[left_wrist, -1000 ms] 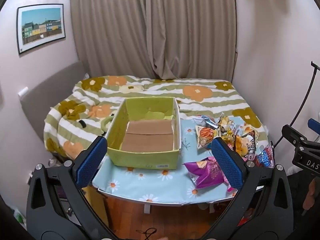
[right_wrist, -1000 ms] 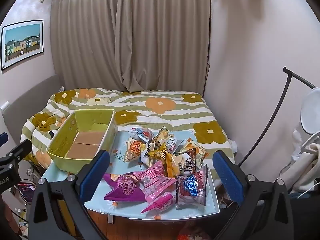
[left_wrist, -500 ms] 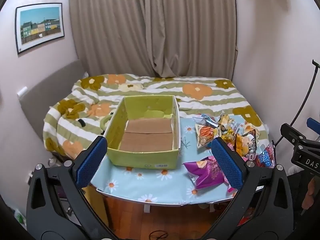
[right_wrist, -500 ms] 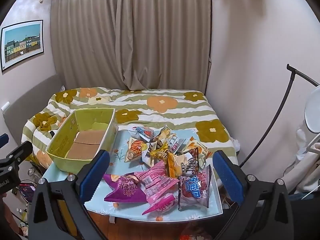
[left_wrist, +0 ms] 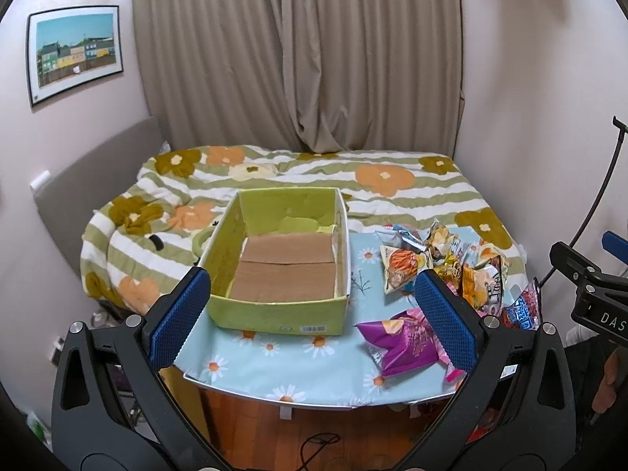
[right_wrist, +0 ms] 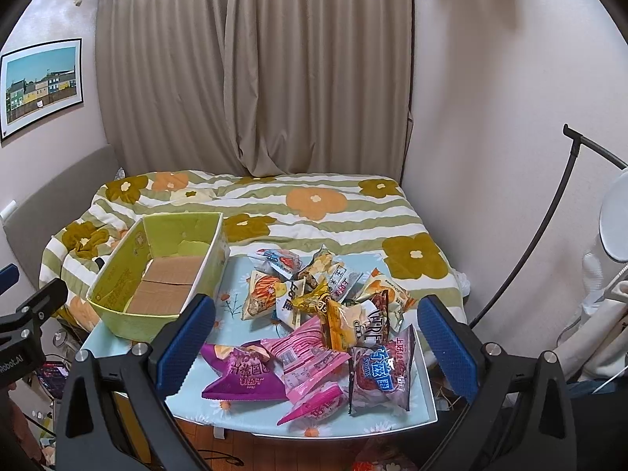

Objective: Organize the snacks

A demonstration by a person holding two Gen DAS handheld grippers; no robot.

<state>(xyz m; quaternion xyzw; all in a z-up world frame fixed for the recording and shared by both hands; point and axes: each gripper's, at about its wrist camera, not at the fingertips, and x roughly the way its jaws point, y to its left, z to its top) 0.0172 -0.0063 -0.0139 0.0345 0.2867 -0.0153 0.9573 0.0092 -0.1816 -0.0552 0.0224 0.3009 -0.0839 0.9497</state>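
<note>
An empty yellow-green cardboard box (left_wrist: 282, 316) (right_wrist: 117, 298) stands on the left of a small table with a blue daisy cloth (left_wrist: 298, 361) (right_wrist: 235, 302). A pile of snack packets (right_wrist: 329, 306) (left_wrist: 443, 263) lies on the right half: a purple bag (right_wrist: 241, 376) (left_wrist: 404, 343), pink packets (right_wrist: 306, 357), a red and blue bag (right_wrist: 382, 373), several yellow and white bags. My left gripper (left_wrist: 312, 320) is open and empty, held in front of the box. My right gripper (right_wrist: 316, 347) is open and empty, held in front of the pile.
A bed with a green-striped flower quilt (left_wrist: 314, 180) lies behind the table. Curtains (left_wrist: 298, 59) hang at the back and walls close in on both sides. A black lamp stand (right_wrist: 557, 204) is at the right. Wooden floor (left_wrist: 314, 428) shows below the table edge.
Both grippers have drifted slightly forward toward the table and stay open. Nothing on the table has moved.
</note>
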